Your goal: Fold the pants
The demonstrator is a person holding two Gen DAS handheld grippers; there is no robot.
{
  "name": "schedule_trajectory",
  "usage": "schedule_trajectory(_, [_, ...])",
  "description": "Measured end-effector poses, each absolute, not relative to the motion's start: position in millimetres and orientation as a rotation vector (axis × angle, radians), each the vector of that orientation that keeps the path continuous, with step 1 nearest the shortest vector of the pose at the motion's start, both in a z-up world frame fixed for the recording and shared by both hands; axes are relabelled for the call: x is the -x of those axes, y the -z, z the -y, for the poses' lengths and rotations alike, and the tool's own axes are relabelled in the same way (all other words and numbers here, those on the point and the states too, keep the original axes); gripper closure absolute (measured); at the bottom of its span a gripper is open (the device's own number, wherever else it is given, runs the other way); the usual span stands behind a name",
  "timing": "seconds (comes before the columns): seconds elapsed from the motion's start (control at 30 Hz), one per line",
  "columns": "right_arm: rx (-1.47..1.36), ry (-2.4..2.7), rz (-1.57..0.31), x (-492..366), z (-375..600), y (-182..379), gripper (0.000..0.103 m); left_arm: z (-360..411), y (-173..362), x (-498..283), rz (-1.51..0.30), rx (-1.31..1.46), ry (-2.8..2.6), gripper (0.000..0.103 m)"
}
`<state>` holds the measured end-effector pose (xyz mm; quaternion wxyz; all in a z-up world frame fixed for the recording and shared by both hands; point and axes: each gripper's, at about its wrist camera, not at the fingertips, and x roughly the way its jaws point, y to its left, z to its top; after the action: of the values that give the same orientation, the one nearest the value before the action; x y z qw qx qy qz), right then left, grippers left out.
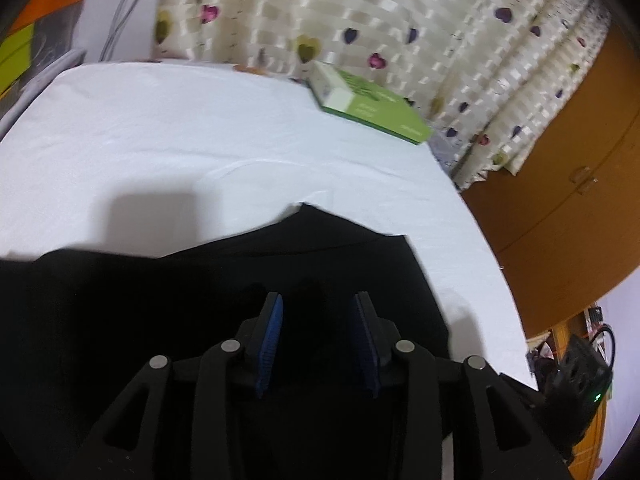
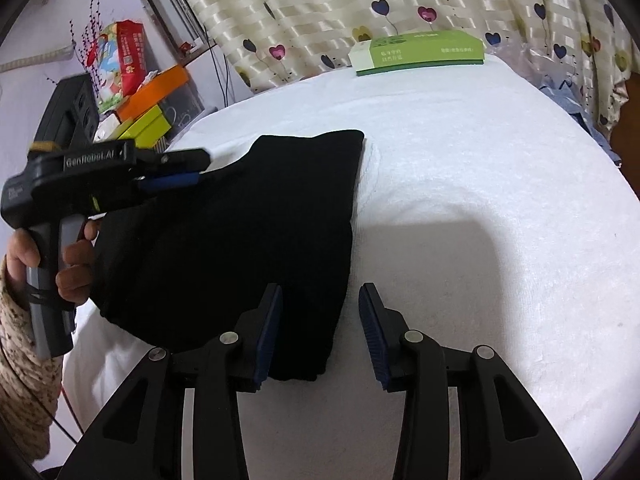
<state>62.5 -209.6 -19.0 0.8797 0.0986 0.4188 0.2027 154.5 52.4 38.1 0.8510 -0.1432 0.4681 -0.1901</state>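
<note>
Black pants (image 2: 256,232) lie folded into a thick pad on the white-covered table (image 2: 480,200). My right gripper (image 2: 320,292) hovers at the near right edge of the pants; its jaws stand apart, the left finger over the black cloth and the right finger over the white cover, with nothing pinched. A hand holds my left gripper (image 2: 198,168) at the left side of the pants, its blue pads apart. In the left wrist view the left gripper (image 1: 318,308) is open just above the pants (image 1: 200,300), whose far edge shows ahead of it.
A green and white box (image 2: 420,52) lies at the table's far edge, against a heart-patterned curtain (image 2: 320,0). Orange and green boxes (image 2: 152,96) are stacked left of the table. A brown wooden door (image 1: 560,180) stands past the right edge.
</note>
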Motion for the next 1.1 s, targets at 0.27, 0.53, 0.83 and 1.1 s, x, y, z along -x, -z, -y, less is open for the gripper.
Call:
schedule_trajectory(0.27, [-0.281, -0.498, -0.862, -57, 216, 21, 0.086, -3, -45, -166, -1.039, 0.229, 0.472, 0.051])
schedule_trajectory(0.53, [-0.341, -0.540, -0.842, -52, 218, 23, 0.090, 51, -40, -181, -1.122, 0.116, 0.522, 0.041])
schedule_trajectory(0.83, [-0.349, -0.568, -0.817, -50, 218, 22, 0.090, 88, -31, -186, -1.217, -0.065, 0.478, 0.039])
schedule_trajectory(1.1, [-0.294, -0.580, -0.743, -43, 208, 11, 0.091, 110, -30, -192, -1.246, -0.192, 0.411, 0.039])
